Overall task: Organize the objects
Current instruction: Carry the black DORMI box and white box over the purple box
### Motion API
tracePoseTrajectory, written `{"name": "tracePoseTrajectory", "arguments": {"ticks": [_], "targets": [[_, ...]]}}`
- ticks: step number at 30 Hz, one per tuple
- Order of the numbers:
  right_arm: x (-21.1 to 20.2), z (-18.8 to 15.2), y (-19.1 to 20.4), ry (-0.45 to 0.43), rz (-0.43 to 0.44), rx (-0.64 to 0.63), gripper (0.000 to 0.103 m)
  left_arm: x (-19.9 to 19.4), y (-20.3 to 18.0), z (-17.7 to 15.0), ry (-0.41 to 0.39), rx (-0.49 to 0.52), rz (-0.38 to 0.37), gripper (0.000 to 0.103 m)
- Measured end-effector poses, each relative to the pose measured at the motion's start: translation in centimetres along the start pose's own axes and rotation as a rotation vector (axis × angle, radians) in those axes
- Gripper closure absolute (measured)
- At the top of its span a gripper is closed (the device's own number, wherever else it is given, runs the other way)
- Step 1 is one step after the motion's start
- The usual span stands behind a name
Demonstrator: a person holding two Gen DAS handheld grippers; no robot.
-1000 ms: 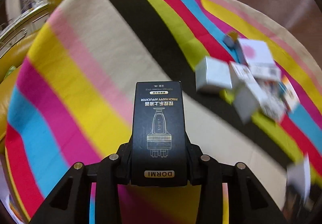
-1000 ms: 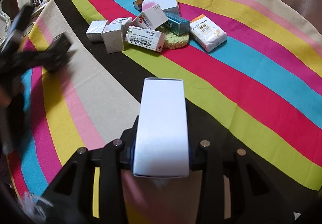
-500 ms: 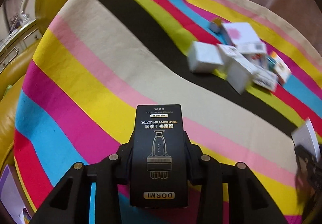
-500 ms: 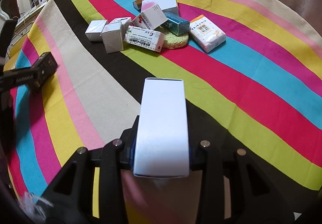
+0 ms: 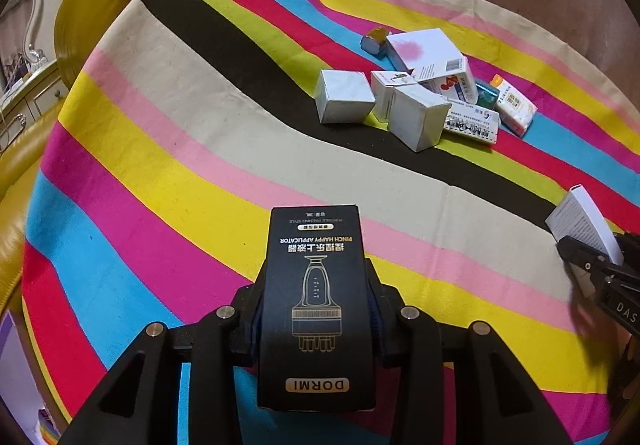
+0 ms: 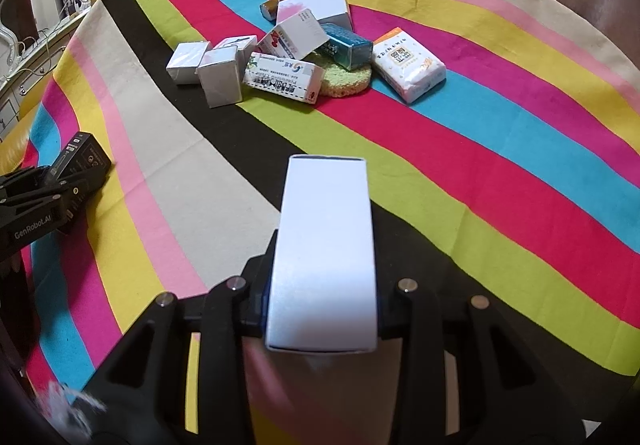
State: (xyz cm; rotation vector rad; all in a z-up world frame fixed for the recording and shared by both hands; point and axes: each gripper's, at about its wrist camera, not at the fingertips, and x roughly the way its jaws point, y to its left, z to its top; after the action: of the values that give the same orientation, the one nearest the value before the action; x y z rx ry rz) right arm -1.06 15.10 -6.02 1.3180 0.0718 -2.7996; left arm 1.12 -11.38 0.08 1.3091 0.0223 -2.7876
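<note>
Left wrist view: left hand-held gripper (image 5: 316, 319) clamped on tall black cardboard box (image 5: 316, 305); right hand-held gripper (image 6: 322, 303) clamped on plain white cardboard box (image 6: 324, 265); set each down flat on striped cloth-covered desk (image 5: 180, 149), clear of loose pile of small cartons (image 5: 420, 93).

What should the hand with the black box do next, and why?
Probably lower the black box onto the bare striped cloth just ahead and let go. The left gripper is clamped on it just above an open patch, well apart from the pile of small boxes. The right gripper holds a white box, so it cannot help yet.
</note>
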Motion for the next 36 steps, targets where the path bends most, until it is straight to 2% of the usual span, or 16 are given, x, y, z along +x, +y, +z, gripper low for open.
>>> {"name": "tracePoseTrajectory", "arguments": {"ticks": [6, 11, 14, 17, 24, 27, 30, 36], "targets": [[0.0, -0.1, 0.1, 0.001, -0.017, -0.003, 0.064, 0.4, 0.1, 0.4, 0.002, -0.011, -0.001, 0.061], [-2.1, -1.9, 1.3, 0.026, -0.036, 0.106, 0.064, 0.5, 0.1, 0.3, 0.002, -0.011, 0.001, 0.06], [-4.1, -4.0, 3.5, 0.029, -0.051, 0.085, 0.064, 0.5, 0.1, 0.3, 0.002, -0.009, 0.002, 0.06], [-5.6, -6.2, 5.7, 0.049, -0.086, 0.012, 0.064, 0.5, 0.0, 0.3, 0.002, -0.008, 0.002, 0.06], [-8.4, -8.3, 7.3, 0.06, -0.109, -0.035, 0.064, 0.0, 0.2, -0.2, -0.001, 0.005, 0.006, 0.062], [-9.2, -8.9, 7.8, 0.061, -0.112, -0.059, 0.064, -1.2, 1.1, -1.6, 0.006, -0.039, -0.004, 0.063], [-9.7, -9.4, 8.1, 0.062, -0.111, -0.07, 0.064, -3.1, 2.2, -3.7, 0.01, -0.082, -0.048, 0.063], [-10.1, -9.8, 8.9, 0.06, -0.103, -0.083, 0.064, -7.1, 4.0, -8.3, 0.003, -0.058, -0.073, 0.063]]}}
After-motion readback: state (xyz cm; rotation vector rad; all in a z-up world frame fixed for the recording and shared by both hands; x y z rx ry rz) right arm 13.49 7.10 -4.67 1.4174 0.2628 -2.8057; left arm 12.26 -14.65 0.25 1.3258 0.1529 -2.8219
